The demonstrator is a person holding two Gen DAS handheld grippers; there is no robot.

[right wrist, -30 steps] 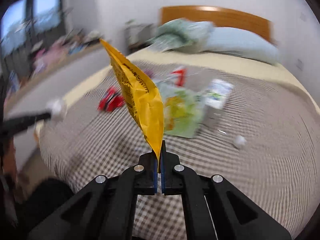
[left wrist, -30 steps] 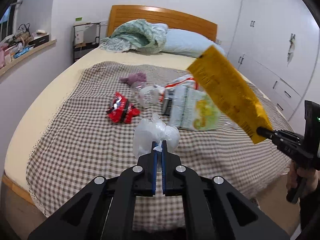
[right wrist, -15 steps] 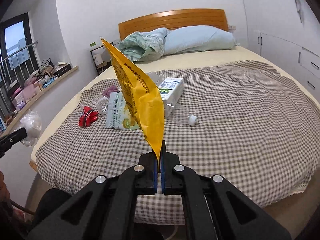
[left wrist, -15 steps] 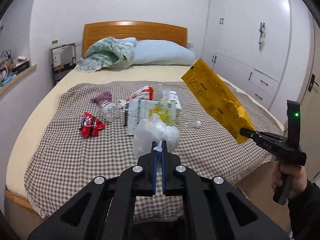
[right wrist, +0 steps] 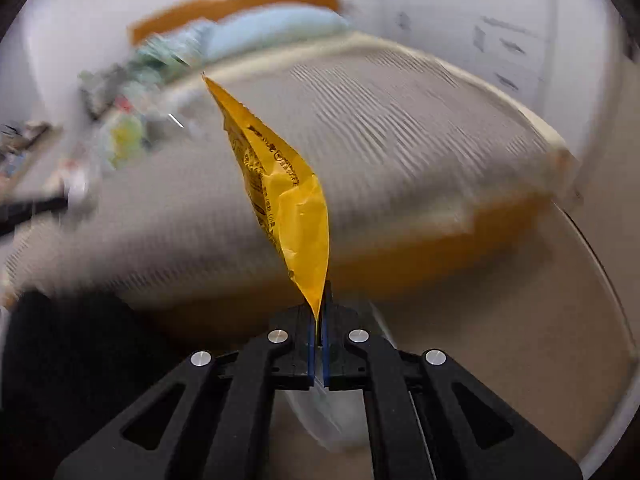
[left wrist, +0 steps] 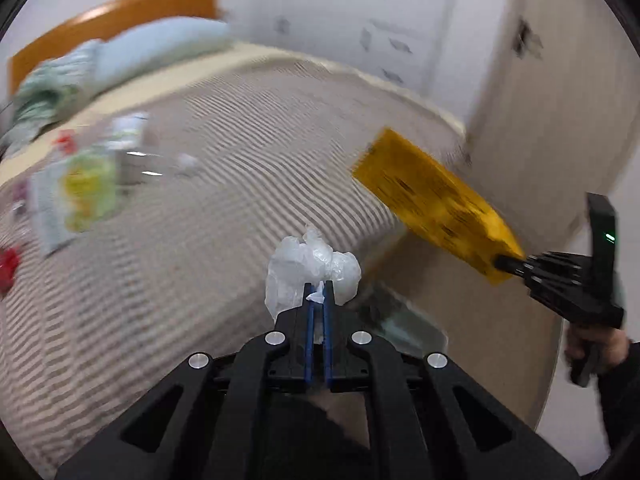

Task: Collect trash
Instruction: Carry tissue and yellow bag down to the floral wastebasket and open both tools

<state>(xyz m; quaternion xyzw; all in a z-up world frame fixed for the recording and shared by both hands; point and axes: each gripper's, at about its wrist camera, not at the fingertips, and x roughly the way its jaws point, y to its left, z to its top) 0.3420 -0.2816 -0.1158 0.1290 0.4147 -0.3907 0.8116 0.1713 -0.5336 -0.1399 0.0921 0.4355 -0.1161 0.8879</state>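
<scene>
1. Left hand-held gripper [left wrist: 317, 292]: jaws pressed together on a crumpled clear plastic bag [left wrist: 310, 270]; the bag is bunched just above and ahead of the fingertips, held in the air.
2. Right hand-held gripper [right wrist: 319, 312]: jaws pinched shut on the bottom corner of a yellow snack wrapper [right wrist: 280, 196]; the wrapper is held upright, w/ its top leaning up-left from the tips.
3. In the left wrist view, the right hand-held gripper [left wrist: 506, 263] is seen well to the right, w/ the yellow snack wrapper [left wrist: 436, 204] angled up-left from its tips; a green light is lit on its body.
4. Bed [left wrist: 248, 152] w/ checked cover is seen ahead and left of both grippers; both views are heavily motion-blurred.
5. Remaining trash is left on the bed, far ahead-left of the left gripper: a green-yellow packet [left wrist: 76, 196], a red wrapper [left wrist: 8, 264] at the far left edge, and a small white crumpled piece [left wrist: 186, 162]. Details can't be read due to blur.
6. Pillow [left wrist: 160, 46] and wooden headboard [left wrist: 116, 16] are seen at the far end of the bed.
7. White cabinets [left wrist: 384, 12] are seen ahead-right of the left gripper.
8. Directly below the right gripper's fingers, a pale rounded object [right wrist: 332, 412] is partly visible; what it is can't be told.
</scene>
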